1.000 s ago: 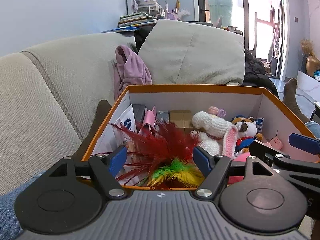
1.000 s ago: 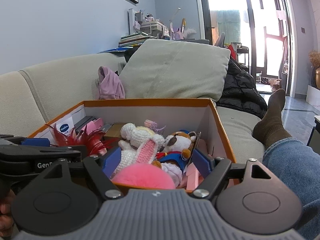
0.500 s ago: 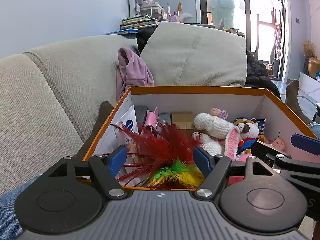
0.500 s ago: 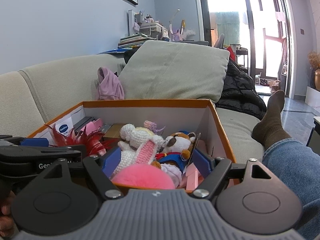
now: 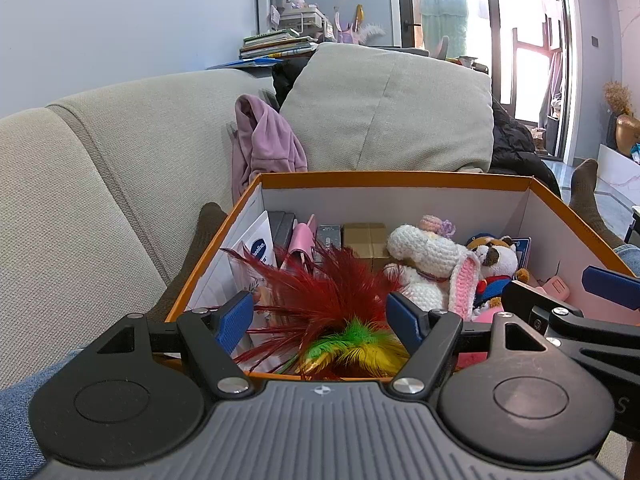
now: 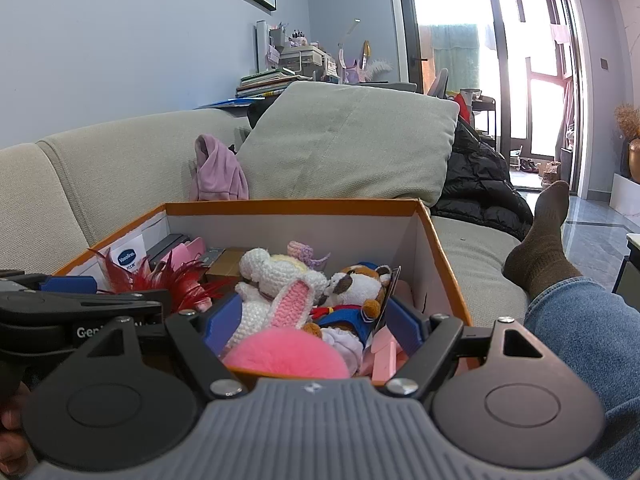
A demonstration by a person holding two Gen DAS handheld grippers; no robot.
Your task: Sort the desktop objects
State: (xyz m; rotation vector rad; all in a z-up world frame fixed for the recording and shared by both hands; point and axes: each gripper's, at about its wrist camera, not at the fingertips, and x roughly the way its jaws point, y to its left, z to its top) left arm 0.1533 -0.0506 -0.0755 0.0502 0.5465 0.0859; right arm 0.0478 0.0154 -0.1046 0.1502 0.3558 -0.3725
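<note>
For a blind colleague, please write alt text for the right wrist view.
The open right gripper hovers at the near edge of an orange box on a sofa, empty. Inside lie a white crocheted bunny, a pink pompom and red feathers.

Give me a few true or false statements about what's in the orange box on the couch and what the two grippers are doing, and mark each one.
1. The red feathers lie at the left side of the orange box. True.
2. The right gripper is clamped on the pink pompom. False: its jaws stand wide open and hold nothing.
3. The crocheted bunny lies beside the small plush animal. True.
4. The left gripper holds the bunny. False: it is open and empty, in front of the feathers.
5. The box is empty. False: it holds toys and small packages.
</note>
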